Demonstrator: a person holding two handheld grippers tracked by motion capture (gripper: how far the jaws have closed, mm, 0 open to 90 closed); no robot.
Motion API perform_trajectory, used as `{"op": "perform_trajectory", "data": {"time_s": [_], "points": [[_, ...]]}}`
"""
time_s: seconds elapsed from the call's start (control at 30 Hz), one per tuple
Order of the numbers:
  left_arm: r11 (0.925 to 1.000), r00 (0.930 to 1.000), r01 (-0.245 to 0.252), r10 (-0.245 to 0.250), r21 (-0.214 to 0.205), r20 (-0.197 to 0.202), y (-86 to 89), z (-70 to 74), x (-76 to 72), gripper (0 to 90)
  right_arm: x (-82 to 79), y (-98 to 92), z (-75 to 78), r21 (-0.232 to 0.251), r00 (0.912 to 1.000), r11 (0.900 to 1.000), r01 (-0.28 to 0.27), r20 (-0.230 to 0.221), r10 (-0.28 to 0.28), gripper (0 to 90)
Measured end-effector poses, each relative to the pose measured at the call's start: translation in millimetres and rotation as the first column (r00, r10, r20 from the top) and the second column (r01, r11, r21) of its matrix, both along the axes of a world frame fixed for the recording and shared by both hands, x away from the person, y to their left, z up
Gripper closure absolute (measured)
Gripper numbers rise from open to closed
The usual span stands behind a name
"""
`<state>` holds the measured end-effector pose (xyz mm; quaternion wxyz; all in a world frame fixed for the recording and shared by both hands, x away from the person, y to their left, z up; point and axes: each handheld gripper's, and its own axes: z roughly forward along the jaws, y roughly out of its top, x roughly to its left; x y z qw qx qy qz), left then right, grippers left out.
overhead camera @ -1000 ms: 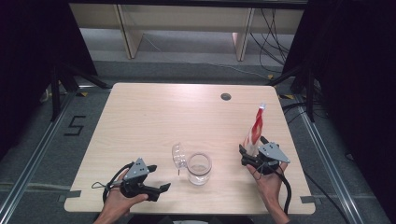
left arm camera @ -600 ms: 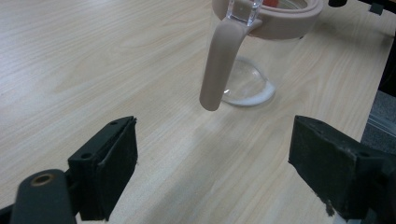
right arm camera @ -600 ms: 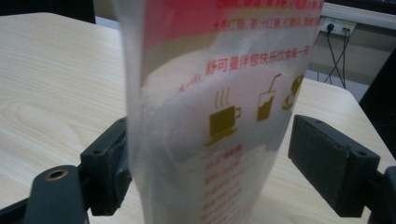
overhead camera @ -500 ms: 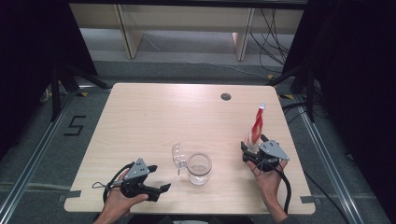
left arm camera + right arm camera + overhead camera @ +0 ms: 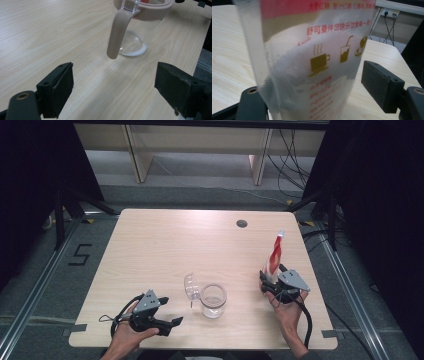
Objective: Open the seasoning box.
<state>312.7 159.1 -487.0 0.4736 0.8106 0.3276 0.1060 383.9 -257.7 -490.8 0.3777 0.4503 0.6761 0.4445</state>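
Little is changing since the earlier frame: both hands are staying put, only the right tongs (image 5: pixel 270 279) have just been closing a bit around the red-and-white plastic powder pouch (image 5: pixel 274 256), which is standing between the jaws. In the right gripper view a gap is showing between the right pad and the pouch (image 5: pixel 312 62), so not clamped yet.

Nearest the person, the left tongs (image 5: pixel 170 322) are sitting apart and empty on the light wooden desk (image 5: pixel 150 245), pointing at the clear glass jar with beige rim and handle (image 5: pixel 212 300), mid-desk.

Doing this step well probably means squeezing the pouch low and squarely, so it isn't buckling or tipping.

The left gripper view is showing the handle (image 5: pixel 117 35) close up; the right gripper view is showing the cup icons and white powder inside, unreadable from the high view.
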Motion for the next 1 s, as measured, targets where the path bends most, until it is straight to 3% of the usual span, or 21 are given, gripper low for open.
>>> {"op": "perform_trajectory", "data": {"time_s": [0.1,0.13,0.17,0.27,0.3,0.43,0.5,0.6,0.73,1.0], "points": [[1.0,1.0,0.002,-0.002,0.007,0.003,0.4,1.4,0.4,15.2,2.2,0.2,-0.3,-0.019,0.9998,0.9997,-0.017,0.014,0.017,26.7],[1.0,1.0,0.001,-0.001,-0.006,0.001,0.2,1.5,0.6,15.1,3.4,-0.8,-0.4,-0.036,0.9992,0.9993,-0.011,0.037,0.012,26.7],[1.0,1.0,-0.003,0.003,-0.008,0.002,0.4,1.6,0.5,15.2,3.1,1.4,-1.4,0.004,0.9999,1.0,-0.004,0.01,0.004,27.1],[1.0,1.0,-0.005,0.005,0.001,0.006,2.3,1.2,1.0,15.2,4.2,2.3,-2.8,0.024,1.0,0.9997,0.009,-0.002,-0.008,27.4],[0.9998,0.9999,-0.011,0.011,-0.014,-0.002,1.5,1.5,-0.1,15.1,4.1,2.5,-2.9,0.025,0.9999,0.9996,0.01,-0.005,-0.01,27.6],[0.9998,0.9998,-0.018,0.018,-0.01,0.003,2.4,2.0,0.0,15.2,5.3,2.3,-3.0,0.012,1.0,0.9999,-0.007,0.001,0.007,31.4],[0.9998,0.9999,-0.008,0.008,-0.017,0.014,3.3,1.3,0.6,15.2,6.1,0.4,-2.1,-0.007,0.9997,0.9997,-0.024,-0.006,0.024,32.8],[1.0,0.9998,0.0,0.0,0.003,0.019,6.2,2.1,0.6,15.1,6.5,-3.7,-1.0,-0.03,0.9993,0.9988,-0.038,-0.002,0.038,36.9],[1.0,0.9998,0.002,-0.002,-0.004,0.021,5.9,2.6,0.5,15.2,6.4,-12.6,0.3,-0.018,0.9975,0.9975,-0.068,-0.017,0.068,40.3],[0.9999,0.9999,-0.008,0.008,-0.01,0.008,4.9,1.5,0.1,15.2,9.1,-26.4,1.7,-0.048,0.9881,0.987,-0.153,-0.017,0.153,44.7]]}}
